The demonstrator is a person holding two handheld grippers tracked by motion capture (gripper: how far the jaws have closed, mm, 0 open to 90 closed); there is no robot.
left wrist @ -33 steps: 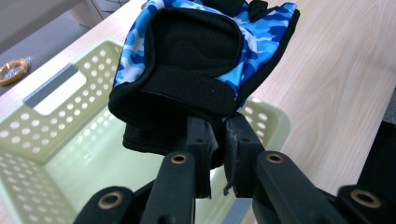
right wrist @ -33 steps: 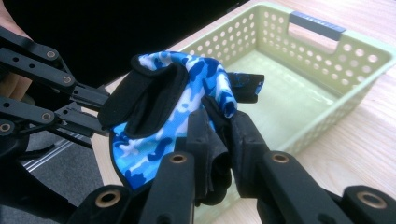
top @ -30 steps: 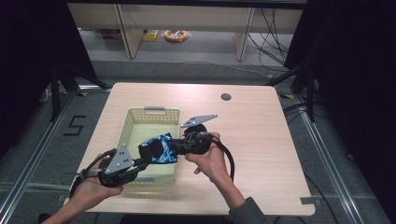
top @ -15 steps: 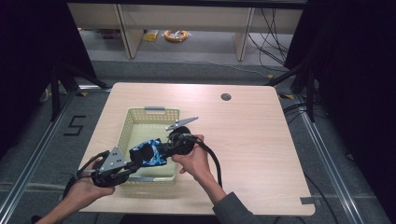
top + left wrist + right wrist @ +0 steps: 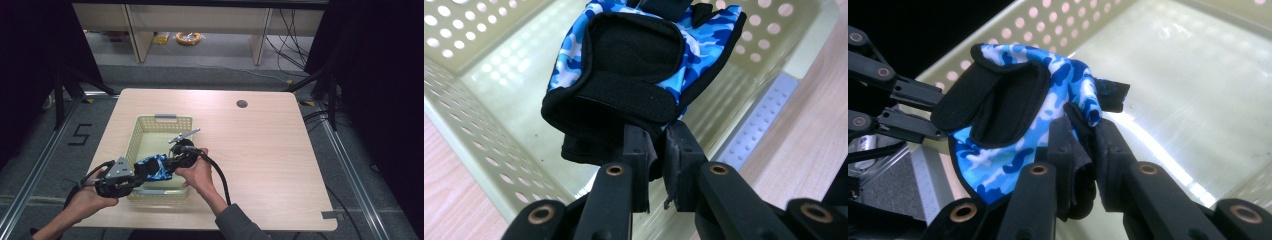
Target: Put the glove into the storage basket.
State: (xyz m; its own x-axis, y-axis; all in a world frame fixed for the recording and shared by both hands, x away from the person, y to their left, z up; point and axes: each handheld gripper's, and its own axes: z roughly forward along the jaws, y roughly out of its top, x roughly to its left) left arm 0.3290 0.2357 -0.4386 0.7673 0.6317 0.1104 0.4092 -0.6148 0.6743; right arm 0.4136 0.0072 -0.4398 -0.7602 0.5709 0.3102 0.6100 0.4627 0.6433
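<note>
A blue camouflage glove with black trim hangs over the near end of a pale yellow perforated basket. My left gripper is shut on the glove's black cuff edge. My right gripper is shut on the opposite end of the glove, pinching blue fabric and black trim. The glove is stretched between the two grippers, held above the basket's floor. In the right gripper view the left gripper's linkage arms reach in from the left.
The basket sits on a light wooden table with a grey handle at its far end. A dark round hole lies at the table's far side. Shelving and a coil of cable stand beyond the table.
Both grippers and the glove have shifted left and toward the near edge of the basket. The glove stays held between them.
</note>
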